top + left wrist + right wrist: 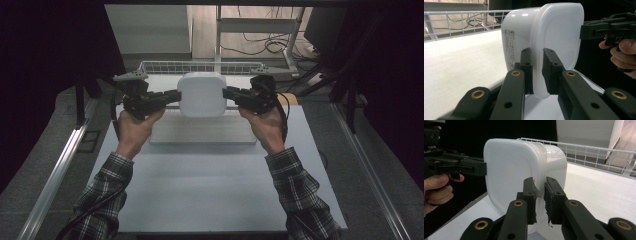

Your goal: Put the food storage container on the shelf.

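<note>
Jaws of left gripper (175,96) & right gripper (227,93) are both pinching opposite rim edges of white lidded container (202,94), holding it upper centre of frame above white table (210,180), w/ wire basket (200,67) behind.

The label (510,47) on the tub (544,37) carries print too small to read. The left gripper (537,72) covers part of the tub's rim; the right gripper (540,200) covers the opposite edge. The sleeves (102,200) are cut off by the bottom edge. The room around the table (200,190) is too dark to make out.
</note>
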